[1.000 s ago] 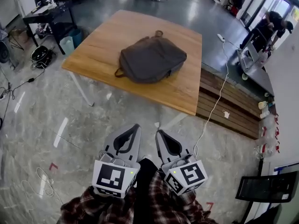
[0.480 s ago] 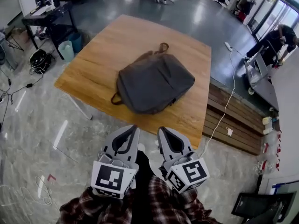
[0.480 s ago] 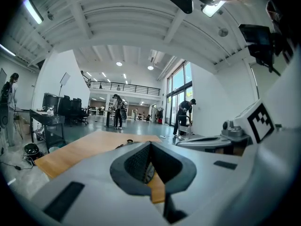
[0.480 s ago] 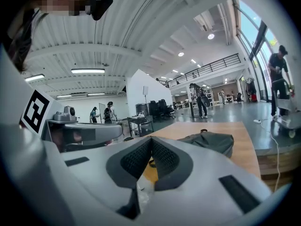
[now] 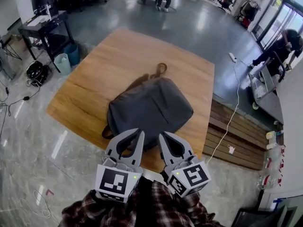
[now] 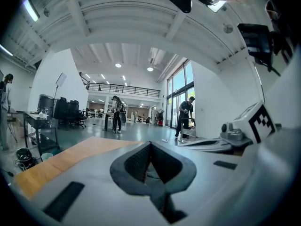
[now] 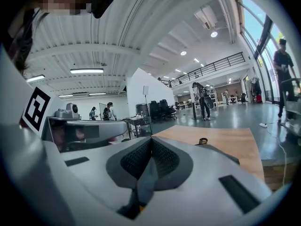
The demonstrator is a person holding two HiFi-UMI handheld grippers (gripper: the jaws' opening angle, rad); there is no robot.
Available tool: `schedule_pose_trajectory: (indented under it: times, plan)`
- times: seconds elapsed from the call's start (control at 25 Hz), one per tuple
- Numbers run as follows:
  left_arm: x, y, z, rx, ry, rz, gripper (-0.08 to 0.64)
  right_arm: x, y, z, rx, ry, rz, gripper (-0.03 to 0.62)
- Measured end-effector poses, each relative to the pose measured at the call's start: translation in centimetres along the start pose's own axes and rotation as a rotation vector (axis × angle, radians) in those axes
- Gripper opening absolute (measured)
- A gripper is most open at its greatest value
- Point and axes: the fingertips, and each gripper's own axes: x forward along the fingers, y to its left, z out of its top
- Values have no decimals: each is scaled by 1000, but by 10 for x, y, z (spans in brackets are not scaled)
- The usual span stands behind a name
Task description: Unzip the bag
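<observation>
Well, with the grey bag (image 5: 151, 109) lying flat on the wooden tabletop (image 5: 90, 84) and the left tongs (image 5: 139, 134) and right tongs (image 5: 162, 136) both pressed together, empty, near its front edge, best find the zip pull first, then steady the bag with one pair.

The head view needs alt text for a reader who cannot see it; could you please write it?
A dark grey backpack lies flat on a wooden table. The person's left gripper and right gripper, both shut and empty, point toward its near edge.
</observation>
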Motion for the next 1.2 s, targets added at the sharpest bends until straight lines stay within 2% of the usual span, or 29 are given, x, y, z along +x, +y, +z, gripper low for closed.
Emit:
schedule_pose_trajectory:
  times: [0.28,0.68,0.88,1.2]
  plan:
    - [41,14,8,3,14,-56,9,20,-36,12,13,-2,-71,11]
    - [83,13,12,46,53,-196,9,32,-61,23,15,-5,-191,11]
    - [104,-4,-26,69,170,-300,9,18,-84,-14,80,57,-299,11]
    - [139,-37,-121,114,429,-443,9,-1,-127,-105,148,240,-430,11]
